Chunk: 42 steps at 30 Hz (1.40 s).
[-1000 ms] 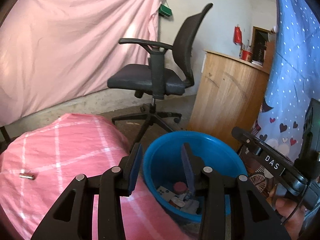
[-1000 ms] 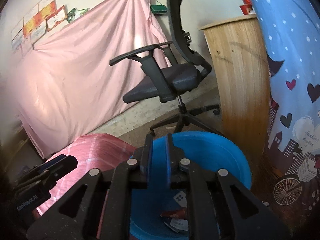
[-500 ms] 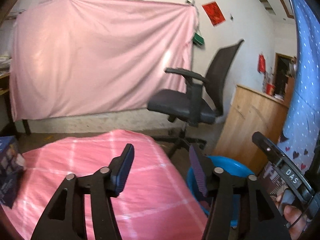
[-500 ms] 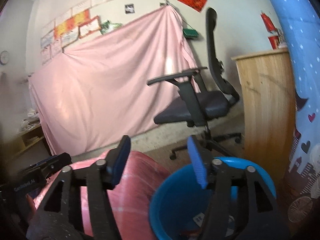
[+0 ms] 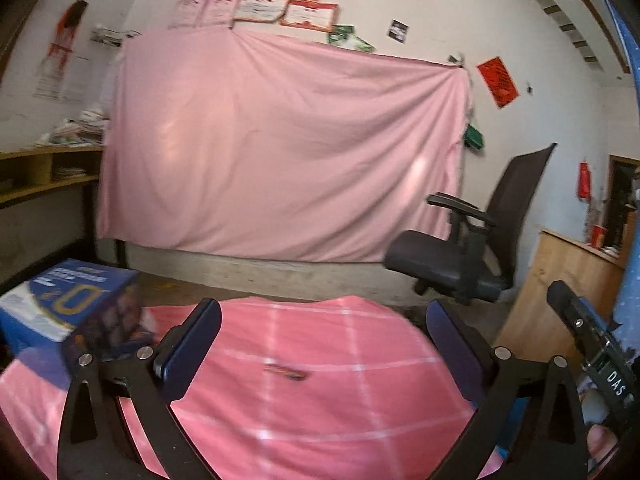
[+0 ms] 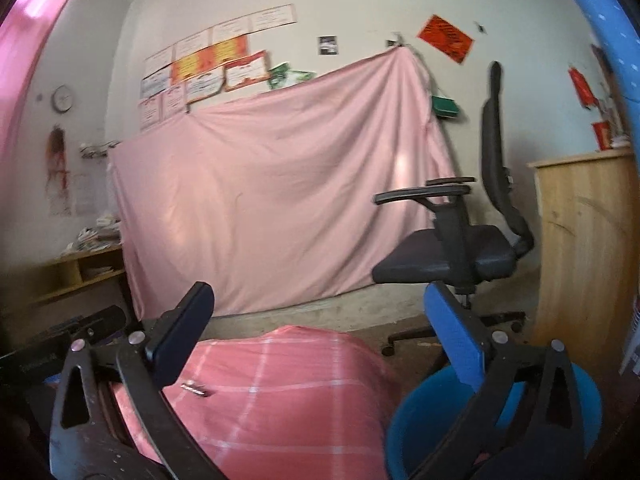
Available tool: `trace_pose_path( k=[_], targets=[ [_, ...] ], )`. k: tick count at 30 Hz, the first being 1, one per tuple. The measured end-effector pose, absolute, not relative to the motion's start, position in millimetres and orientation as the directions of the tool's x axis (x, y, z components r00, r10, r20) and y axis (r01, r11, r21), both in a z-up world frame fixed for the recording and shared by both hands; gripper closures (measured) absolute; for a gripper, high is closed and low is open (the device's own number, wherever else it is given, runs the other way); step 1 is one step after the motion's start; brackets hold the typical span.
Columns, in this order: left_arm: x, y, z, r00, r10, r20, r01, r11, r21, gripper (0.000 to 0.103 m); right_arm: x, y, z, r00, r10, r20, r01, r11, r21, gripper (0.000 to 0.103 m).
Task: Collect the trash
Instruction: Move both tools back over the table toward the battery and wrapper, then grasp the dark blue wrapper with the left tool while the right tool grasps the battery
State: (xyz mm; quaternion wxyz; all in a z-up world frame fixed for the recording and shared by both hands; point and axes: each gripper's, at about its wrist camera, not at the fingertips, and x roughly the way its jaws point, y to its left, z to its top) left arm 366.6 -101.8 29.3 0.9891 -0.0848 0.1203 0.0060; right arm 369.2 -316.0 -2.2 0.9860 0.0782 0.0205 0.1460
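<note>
A small dark wrapper (image 5: 285, 372) lies on the pink checked tablecloth (image 5: 320, 420), a short way ahead of my left gripper (image 5: 322, 320). That gripper's jaws are opening wide, with nothing between them. The right wrist view shows the same wrapper (image 6: 196, 389) low on the left, near the left finger of my right gripper (image 6: 318, 304). The right gripper's jaws are opening too, and they are empty. The blue bin (image 6: 432, 412) sits under the right gripper's right finger, beside the table.
A blue carton (image 5: 68, 308) stands on the table's left side. A black office chair (image 6: 452, 256) and a wooden cabinet (image 6: 580, 240) stand behind the bin. A pink sheet (image 5: 280, 152) covers the back wall. The right gripper's body (image 5: 592, 344) is at the right edge.
Both grippers swung left from over the blue bin toward the pink table and rose slightly. Both pairs of jaws went from nearly shut to wide open. The wrapper and blue carton came into view.
</note>
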Motion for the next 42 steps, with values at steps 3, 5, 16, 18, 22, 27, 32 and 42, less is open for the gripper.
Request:
trace_pose_path(
  k=[3, 5, 16, 18, 22, 27, 32, 42],
  targets=[
    [353.5, -86.5, 24.2, 0.974, 0.039, -0.224, -0.075, 0.985, -0.155, 0.002, 364.6, -301.6, -3.0, 0.948, 0.319, 0.005, -0.317, 0.939, 0.132, 0.000],
    [344.7, -75.4, 20.5, 0.974, 0.070, -0.214, -0.103, 0.984, -0.147, 0.002, 364.1, -293.0, -3.4, 0.943, 0.334, 0.011, -0.333, 0.936, 0.116, 0.000],
    [309.5, -33.6, -4.5, 0.957, 0.199, -0.210, -0.224, 0.969, -0.102, 0.002, 372.5, -251.8, -12.0, 0.909, 0.415, -0.036, -0.412, 0.909, 0.064, 0.000],
    [306.4, -26.7, -10.2, 0.950, 0.211, -0.228, -0.238, 0.966, -0.100, 0.002, 373.8, -245.5, -14.3, 0.903, 0.427, -0.052, -0.424, 0.904, 0.054, 0.000],
    [309.5, -11.1, -20.4, 0.927, 0.240, -0.289, -0.280, 0.954, -0.104, 0.002, 382.2, -225.3, -21.3, 0.882, 0.458, -0.111, -0.456, 0.889, 0.041, 0.000],
    [317.9, 12.4, -32.5, 0.895, 0.243, -0.373, -0.316, 0.937, -0.146, 0.003, 397.3, -201.0, -32.4, 0.845, 0.492, -0.209, -0.499, 0.866, 0.019, 0.000],
    [320.7, 21.7, -47.0, 0.873, 0.196, -0.447, -0.303, 0.936, -0.181, 0.010, 416.9, -171.4, -49.4, 0.786, 0.510, -0.348, -0.551, 0.834, -0.023, 0.000],
    [342.6, 33.0, -70.3, 0.808, 0.058, -0.587, -0.257, 0.930, -0.262, 0.052, 469.5, -121.6, -84.8, 0.612, 0.507, -0.607, -0.634, 0.773, 0.008, 0.011]
  ],
)
